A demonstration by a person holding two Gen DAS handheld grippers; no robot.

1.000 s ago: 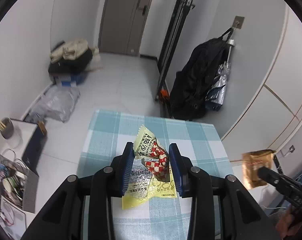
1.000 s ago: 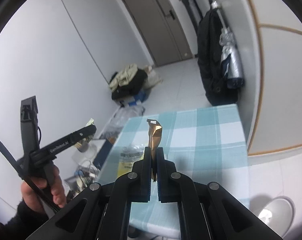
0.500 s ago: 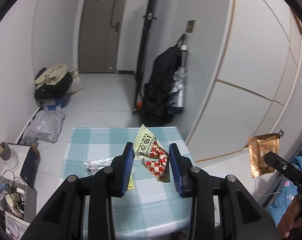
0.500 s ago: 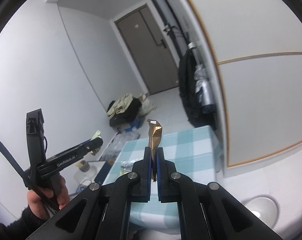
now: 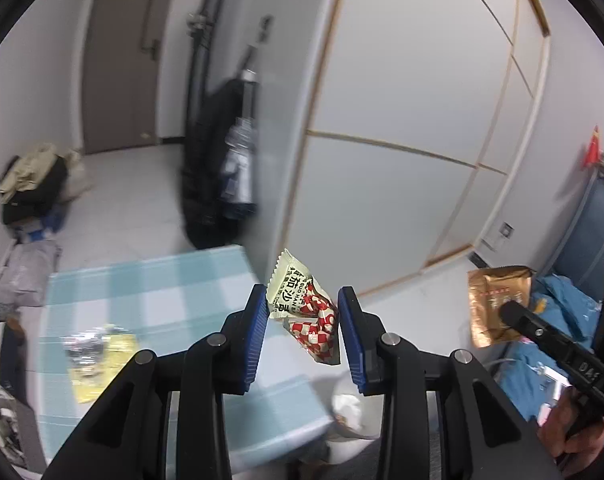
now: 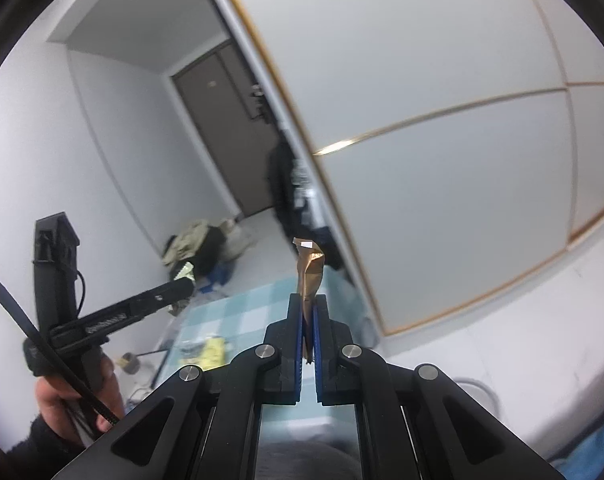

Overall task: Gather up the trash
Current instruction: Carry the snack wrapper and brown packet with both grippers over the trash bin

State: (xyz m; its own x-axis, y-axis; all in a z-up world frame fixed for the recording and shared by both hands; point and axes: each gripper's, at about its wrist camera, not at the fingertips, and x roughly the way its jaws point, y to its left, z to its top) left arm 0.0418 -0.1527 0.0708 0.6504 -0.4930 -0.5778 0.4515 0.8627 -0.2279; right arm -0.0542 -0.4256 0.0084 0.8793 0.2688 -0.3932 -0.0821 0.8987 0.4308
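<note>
Snack wrapper [image 5: 307,314] clamped between left tongs [image 5: 303,334]; gold wrapper [image 6: 309,276] pinched in right tongs [image 6: 309,330].

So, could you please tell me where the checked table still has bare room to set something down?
The table is bare along its far edge and on the near right part beside the left tool. Its left side is taken by a silver wrapper lying on a yellow packet.

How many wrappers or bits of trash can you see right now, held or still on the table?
4: a red-checked wrapper in the left tool, a gold wrapper in the right tool, and a yellow packet plus crumpled foil on the table. More may be hidden.
</note>
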